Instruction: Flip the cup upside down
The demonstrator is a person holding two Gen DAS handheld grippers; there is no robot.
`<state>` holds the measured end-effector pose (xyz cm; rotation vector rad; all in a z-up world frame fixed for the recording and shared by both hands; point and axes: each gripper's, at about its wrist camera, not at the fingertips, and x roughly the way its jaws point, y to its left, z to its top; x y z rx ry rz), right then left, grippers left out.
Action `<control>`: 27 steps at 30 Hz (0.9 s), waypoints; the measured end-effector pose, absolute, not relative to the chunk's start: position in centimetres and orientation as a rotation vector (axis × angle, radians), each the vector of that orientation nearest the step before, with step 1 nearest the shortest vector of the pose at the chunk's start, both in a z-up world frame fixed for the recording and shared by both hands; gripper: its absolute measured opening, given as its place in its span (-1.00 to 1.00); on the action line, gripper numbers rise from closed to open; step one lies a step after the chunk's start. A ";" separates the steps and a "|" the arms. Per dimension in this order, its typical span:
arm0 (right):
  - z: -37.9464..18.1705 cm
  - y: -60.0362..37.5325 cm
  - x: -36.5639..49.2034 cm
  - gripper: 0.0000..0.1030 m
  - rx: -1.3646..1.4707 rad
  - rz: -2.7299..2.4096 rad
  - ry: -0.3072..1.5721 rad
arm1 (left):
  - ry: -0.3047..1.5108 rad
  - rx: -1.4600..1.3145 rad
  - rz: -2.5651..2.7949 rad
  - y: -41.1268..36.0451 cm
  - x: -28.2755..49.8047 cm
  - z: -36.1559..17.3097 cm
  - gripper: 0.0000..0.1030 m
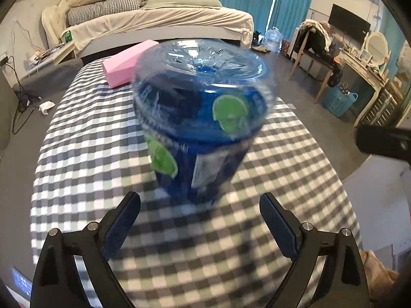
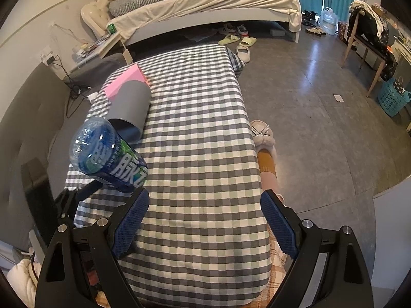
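The cup lies on its side on the bench, its open mouth towards the right wrist camera and its far end touching or just beside a pink block. It is a plain grey cylinder, matte, straight-walled and apparently empty, so it is probably light and fairly stiff. The round wall may roll on the cloth if nudged. A hold across the middle of the wall looks safest, squeezed gently in case the wall flexes; pinching the rim would also serve.

A blue bottle of clear ribbed plastic with lime prints stands base-up close in front of the left gripper. It is blurred and hides the cup from that camera. The left gripper's fingers are spread wide and clear of the bottle. The right gripper is also spread wide with nothing between its fingers, over the near end of the bench. The cloth is a soft grey-and-white check; the finger pads are blue and finely ridged
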<state>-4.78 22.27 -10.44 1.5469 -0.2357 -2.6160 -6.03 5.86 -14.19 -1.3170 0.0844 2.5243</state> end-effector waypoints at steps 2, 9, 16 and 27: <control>-10.1 22.0 -4.6 0.72 1.531 -2.618 -0.235 | 0.083 -1.303 2.546 5.4 -5.3 -13.4 0.87; -8.5 20.7 -3.3 0.72 1.401 -2.623 -0.208 | 0.049 -1.170 2.661 3.7 -3.3 -9.3 0.87; -7.0 18.9 -1.3 0.72 1.194 -2.670 -0.141 | 0.012 -1.009 2.822 1.9 -1.6 -5.1 0.87; -7.0 17.0 2.9 0.73 0.864 -2.794 0.035 | 0.025 -0.859 2.983 -0.3 1.2 -4.4 1.00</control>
